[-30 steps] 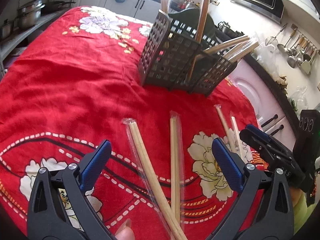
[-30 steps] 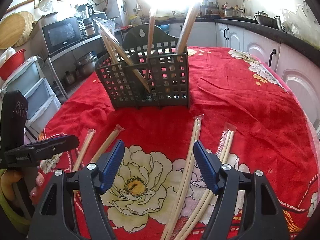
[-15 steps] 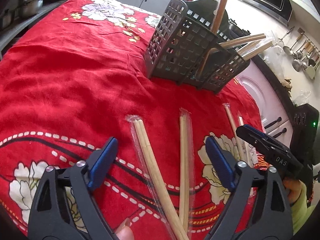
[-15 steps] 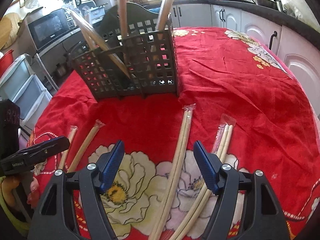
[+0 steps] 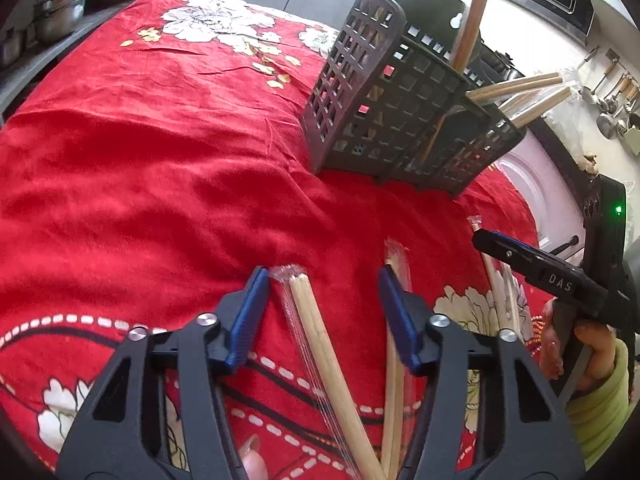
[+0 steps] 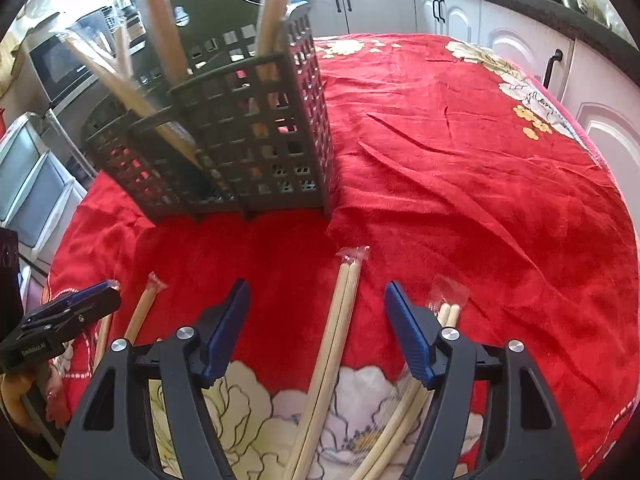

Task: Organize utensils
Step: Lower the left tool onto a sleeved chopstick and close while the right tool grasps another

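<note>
Red cloth (image 5: 140, 152) roomy | left tongs (image 5: 324, 312) closing astride chopsticks (image 5: 316, 340), untouched | right tongs (image 6: 316, 320) apart

A red cloth (image 6: 460, 168) with white flowers covers the desk, wrinkled across the middle. A dark lattice caddy (image 6: 248, 136) stands on it toward the far side. Nearer, four wrapped chopstick pairs lie on the cloth, well apart from the caddy: two (image 5: 320, 344) (image 5: 394, 320) in the left view, two (image 6: 336, 320) (image 6: 444, 316) in the right.
</note>
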The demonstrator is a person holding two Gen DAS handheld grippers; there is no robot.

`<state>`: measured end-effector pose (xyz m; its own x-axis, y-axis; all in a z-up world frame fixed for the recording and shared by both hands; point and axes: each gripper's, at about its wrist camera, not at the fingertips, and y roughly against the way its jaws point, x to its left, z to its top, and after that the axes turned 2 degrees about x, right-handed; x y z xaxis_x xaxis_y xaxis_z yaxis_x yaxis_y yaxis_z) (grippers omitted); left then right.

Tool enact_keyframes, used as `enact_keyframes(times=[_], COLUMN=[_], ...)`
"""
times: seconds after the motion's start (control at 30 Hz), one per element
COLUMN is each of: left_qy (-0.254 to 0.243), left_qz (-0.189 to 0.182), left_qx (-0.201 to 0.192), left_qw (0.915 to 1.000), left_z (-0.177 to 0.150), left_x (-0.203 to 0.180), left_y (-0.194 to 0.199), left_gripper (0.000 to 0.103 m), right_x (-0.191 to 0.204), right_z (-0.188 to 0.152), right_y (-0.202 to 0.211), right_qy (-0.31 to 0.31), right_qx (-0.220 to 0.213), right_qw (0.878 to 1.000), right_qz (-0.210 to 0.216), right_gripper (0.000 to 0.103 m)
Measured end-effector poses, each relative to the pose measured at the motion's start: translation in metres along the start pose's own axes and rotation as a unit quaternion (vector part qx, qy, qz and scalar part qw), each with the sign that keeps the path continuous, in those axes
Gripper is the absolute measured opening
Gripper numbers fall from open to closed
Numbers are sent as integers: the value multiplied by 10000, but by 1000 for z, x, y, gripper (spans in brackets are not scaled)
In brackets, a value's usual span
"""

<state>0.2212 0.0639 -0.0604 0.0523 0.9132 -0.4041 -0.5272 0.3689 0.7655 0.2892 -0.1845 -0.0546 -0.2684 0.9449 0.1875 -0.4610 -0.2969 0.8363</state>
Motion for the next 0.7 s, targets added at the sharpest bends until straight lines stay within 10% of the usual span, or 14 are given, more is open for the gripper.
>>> enact_keyframes(times=[0.33,0.7], left_qy=[-77,10], left_qz=[93,86], left_qx=[58,103], left_qw=[9999,9999], left_z=[9,7], left_x=[-1,7], left_y=[-8,-6], left_gripper=[31,10], right_x=[-5,0], right_z=[15,22], right_y=[-18,-23], right_qy=[-93,-107], right_qx=[240,284], right_qw=[9995,9994], right_qz=[-161,-148], right_gripper=[51,8])
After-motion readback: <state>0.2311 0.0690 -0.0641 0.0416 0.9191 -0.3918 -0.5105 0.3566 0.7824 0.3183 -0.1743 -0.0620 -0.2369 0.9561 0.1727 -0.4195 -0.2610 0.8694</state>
